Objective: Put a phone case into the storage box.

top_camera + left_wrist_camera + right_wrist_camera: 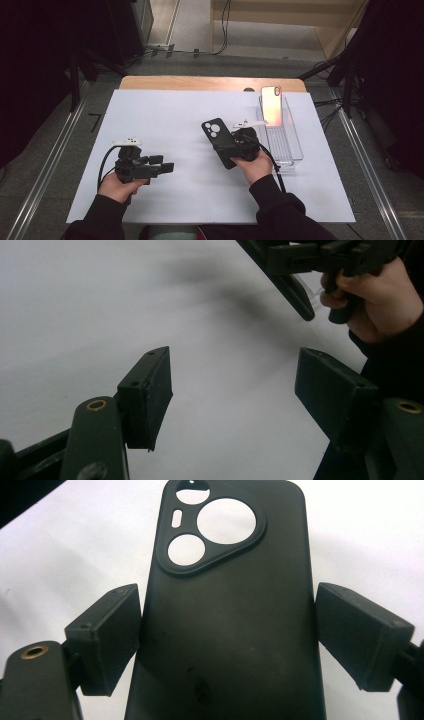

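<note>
A black phone case (230,580) with round camera cut-outs sits between the jaws of my right gripper (227,635), which is shut on its two long edges. In the high view the right gripper (227,146) holds the case (216,131) right of the white sheet's middle, its camera end pointing away to the far left. The left gripper view shows the case (296,292) hanging above the sheet and casting a shadow. My left gripper (162,164) is at the near left, jaws pointing right; it (235,385) is open with nothing between its jaws.
A clear plastic tray (290,150) lies along the sheet's right side, close to the right hand. A phone (271,105) with a shiny pinkish back stands propped at the tray's far end. The white sheet (165,115) covers the wooden table.
</note>
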Available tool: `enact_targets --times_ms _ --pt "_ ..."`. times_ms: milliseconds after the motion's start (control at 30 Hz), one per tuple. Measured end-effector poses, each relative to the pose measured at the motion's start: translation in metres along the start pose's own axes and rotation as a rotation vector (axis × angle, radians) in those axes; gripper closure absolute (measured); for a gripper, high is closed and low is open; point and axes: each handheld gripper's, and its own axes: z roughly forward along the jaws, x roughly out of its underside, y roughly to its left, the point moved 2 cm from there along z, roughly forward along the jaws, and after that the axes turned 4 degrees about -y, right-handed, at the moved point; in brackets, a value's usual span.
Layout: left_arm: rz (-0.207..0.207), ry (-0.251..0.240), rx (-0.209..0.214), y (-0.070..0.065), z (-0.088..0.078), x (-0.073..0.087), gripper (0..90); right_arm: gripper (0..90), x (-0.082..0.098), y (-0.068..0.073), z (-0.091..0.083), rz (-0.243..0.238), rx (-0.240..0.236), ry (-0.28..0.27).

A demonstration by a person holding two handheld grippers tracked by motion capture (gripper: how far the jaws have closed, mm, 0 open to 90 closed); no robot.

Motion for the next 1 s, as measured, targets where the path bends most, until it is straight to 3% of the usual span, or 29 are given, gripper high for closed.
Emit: enact_targets --times_ms 167,267,400,567,667,1000 --pt "-0.015 -0.017 -0.007 -0.004 0.004 -0.008 28.0 12.4 0.002 0.005 -0.004 0.023 -0.029 -0.002" --pt "-0.039 -0.021 -0.009 -0.005 0.007 -0.013 27.9 12.4 0.005 0.007 -0.007 0.063 -0.062 -0.006" --pt "-0.105 -0.009 0.006 -0.006 0.011 -0.020 28.0 12.4 0.008 0.012 -0.010 0.078 -0.084 0.000" --pt "-0.151 -0.013 0.007 -0.007 0.015 -0.031 28.3 12.3 0.011 0.013 -0.013 0.113 -0.100 -0.004" --pt "-0.159 -0.013 0.002 -0.008 0.018 -0.037 28.3 12.4 0.014 0.012 -0.013 0.148 -0.118 -0.005" --pt "-0.157 0.002 -0.042 -0.015 0.037 -0.054 28.6 12.3 0.021 0.015 -0.013 0.191 -0.128 -0.010"
